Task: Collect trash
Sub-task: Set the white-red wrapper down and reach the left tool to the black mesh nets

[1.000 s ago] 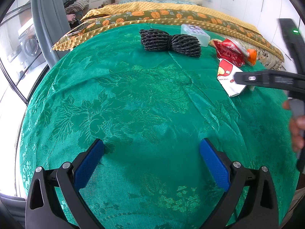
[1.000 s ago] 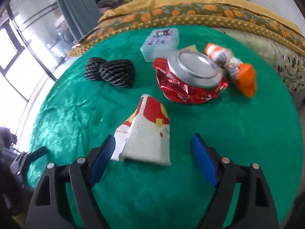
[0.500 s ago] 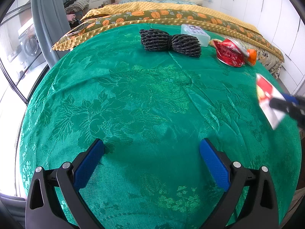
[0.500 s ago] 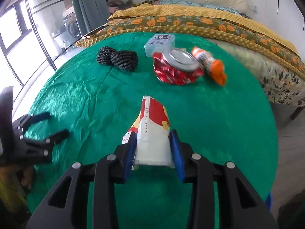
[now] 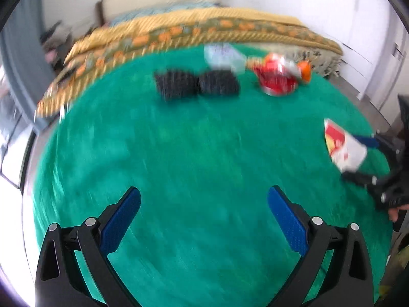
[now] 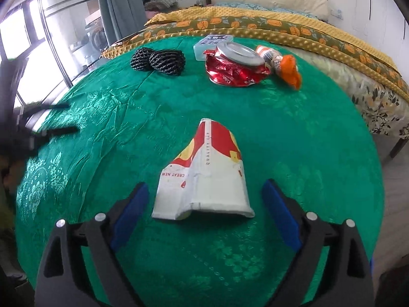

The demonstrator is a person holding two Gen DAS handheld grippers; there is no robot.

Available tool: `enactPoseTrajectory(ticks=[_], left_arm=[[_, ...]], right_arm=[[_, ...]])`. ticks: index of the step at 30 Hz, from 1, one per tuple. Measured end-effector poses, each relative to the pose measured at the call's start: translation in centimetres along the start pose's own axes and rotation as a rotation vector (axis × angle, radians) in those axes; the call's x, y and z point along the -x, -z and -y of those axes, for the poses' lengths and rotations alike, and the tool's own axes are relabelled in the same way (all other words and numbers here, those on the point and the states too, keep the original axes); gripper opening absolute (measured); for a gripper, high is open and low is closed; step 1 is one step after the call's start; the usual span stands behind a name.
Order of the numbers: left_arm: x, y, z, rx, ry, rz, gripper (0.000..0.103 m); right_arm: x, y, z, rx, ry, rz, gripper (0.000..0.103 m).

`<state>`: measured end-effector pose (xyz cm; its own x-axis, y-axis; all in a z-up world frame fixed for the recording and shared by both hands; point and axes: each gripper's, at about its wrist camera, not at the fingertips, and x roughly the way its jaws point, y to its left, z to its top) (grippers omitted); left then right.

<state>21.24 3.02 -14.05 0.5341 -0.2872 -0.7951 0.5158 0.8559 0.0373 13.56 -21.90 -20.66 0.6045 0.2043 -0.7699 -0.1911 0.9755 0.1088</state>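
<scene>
**Flattened paper cup between opening right tongs, round green tabletop**

Right tongs (image 6: 204,204): jaws opening, spread wide, blue pads clear of the cup on both sides. Flattened paper cup (image 6: 204,176) between the pads, untouched by either, wide rim nearest the camera, narrow end pointing toward the far trash. Whether resting on the cloth or just above it: cannot tell. Same cup (image 5: 342,145) seen at the right edge of the left wrist view, beside the right tongs' dark frame.

Left tongs (image 5: 204,217): wide, nothing between the pads, only bare green cloth below. View heavily blurred.

Tabletop (image 6: 319,133): round, covered in green floral brocade. Nothing between the cup and the far group of items.

Far side, left to right in the right wrist view:
- Black foam netting (image 6: 158,58), two bunched lumps touching.
- Clear plastic box (image 6: 207,43), dark printed lid, just behind the can.
- Crushed red can (image 6: 235,66), silver end tilted up.
- Small white bottle with orange end (image 6: 281,64), lying down, touching or just beside the can.

Bed (image 6: 281,25) directly behind the tabletop: yellow dotted blanket, olive band with orange fruit print, pale pillow. Grey curtain and window at the left.

Writing: on the cup, "GREAT NEW" in red, upside down, and "QUALITY CUP" along the seam. On the can, white script near the lower edge, likely "Coke". Box and bottle labels too small to read.
</scene>
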Motion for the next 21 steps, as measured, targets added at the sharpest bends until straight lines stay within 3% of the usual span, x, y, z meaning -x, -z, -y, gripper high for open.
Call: enactPoseTrajectory(ticks=[2,5,11,14,19,21], left_arm=[[-0.3,-2.7,-0.6,-0.079,0.026,0.029,0.099],[-2.3,-6.2,-0.8,-0.209,0.036,0.004,0.099],[-7.3,-9.4,0.9,-0.543,-0.026,-0.05,0.099],[-9.2,-11.1,0.6,-0.576,-0.02,-0.044,0.099],[-11.9,-12.2,-0.5,-0.595,0.085,-0.116,0.099],[-12.2,-11.9,-0.4,-0.61,0.114,-0.142,0.093]], right_arm=[[0.0,0.0,-0.2,0.012,0.012,-0.005,0.09],[-0.1,0.1,-0.7,0.034,0.042,-0.013,0.09],[-0.1,0.2,-0.5,0.03,0.039,-0.012,0.09],[-0.1,0.2,-0.4,0.029,0.037,-0.011,0.09],[-0.1,0.3,-0.2,0.024,0.033,-0.01,0.09],[0.0,0.3,-0.2,0.022,0.03,-0.009,0.09]])
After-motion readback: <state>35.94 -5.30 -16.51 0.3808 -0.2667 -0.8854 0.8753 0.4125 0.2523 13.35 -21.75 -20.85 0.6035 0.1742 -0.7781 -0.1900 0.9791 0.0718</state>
